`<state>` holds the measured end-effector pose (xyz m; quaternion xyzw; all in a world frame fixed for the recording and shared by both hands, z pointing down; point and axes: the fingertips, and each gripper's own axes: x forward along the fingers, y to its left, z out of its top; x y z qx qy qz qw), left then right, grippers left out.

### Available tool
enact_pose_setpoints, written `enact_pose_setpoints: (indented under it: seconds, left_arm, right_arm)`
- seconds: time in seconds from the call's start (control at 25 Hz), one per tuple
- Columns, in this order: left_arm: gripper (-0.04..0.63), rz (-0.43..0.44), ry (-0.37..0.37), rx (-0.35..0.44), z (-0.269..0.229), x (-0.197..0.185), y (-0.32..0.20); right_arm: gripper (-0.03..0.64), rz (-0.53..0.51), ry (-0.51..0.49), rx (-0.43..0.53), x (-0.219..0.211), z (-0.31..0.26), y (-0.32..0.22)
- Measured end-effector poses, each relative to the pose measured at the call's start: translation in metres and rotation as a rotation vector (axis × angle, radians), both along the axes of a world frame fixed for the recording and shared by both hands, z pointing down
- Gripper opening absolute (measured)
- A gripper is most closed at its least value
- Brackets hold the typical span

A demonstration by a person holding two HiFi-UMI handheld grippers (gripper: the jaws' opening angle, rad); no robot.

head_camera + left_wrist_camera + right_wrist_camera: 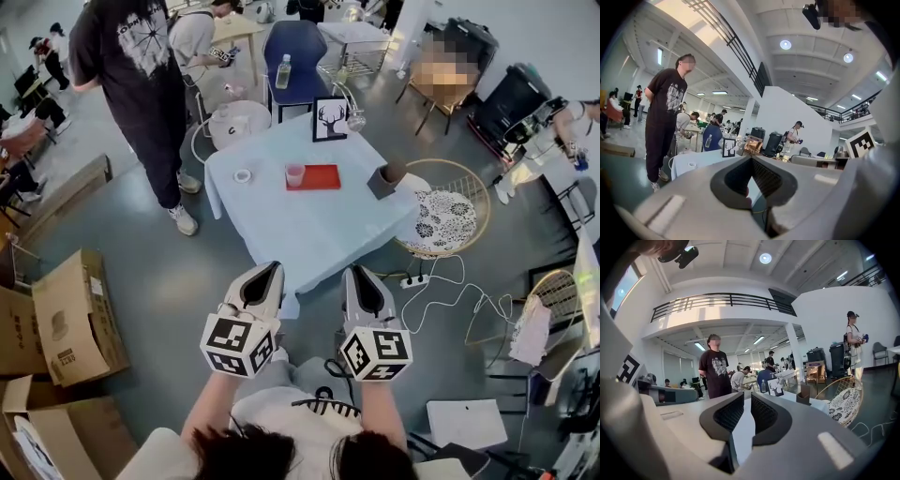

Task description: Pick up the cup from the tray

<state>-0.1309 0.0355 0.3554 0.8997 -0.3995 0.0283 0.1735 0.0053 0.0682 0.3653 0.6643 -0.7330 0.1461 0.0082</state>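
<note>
Left gripper (271, 267), right gripper (357, 271), cup (294, 175) on tray (324, 178) well beyond fingers (261, 286)

1. Lower centre of the head view: the left gripper (270, 272) and the right gripper (356, 274) are matching pale grey shells with black linings.
2. Each carries a white marker cube (239, 345) printed with black squares.
3. The gripper views show black ribbed pads (761, 414).
4. Bottom edge: a pale grey top (281, 427) with a black cord (323, 401), and dark hair.
</note>
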Motion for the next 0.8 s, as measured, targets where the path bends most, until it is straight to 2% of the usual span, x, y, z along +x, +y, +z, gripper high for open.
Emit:
enact_pose_setpoints:
  seconds: [0.12, 0.24, 0.52, 0.8]
  left_arm:
    - [0.0, 0.017, 0.022, -0.013, 0.0, 0.001, -0.01]
    - [0.0, 0.005, -0.001, -0.004, 0.001, 0.0, -0.024]
    - [0.0, 0.026, -0.003, 0.0, 0.002, 0.012, -0.049]
    - [0.0, -0.015, 0.008, -0.021, 0.012, 0.022, -0.086]
  right_arm:
    - [0.07, 0.062, 0.014, 0.001, 0.008, -0.002, -0.008]
    - [0.061, 0.104, 0.045, 0.014, 0.015, -0.004, -0.017]
    - [0.067, 0.091, 0.036, 0.038, 0.02, -0.007, -0.046]
    - [0.084, 0.027, 0.019, 0.026, 0.031, 0.004, -0.091]
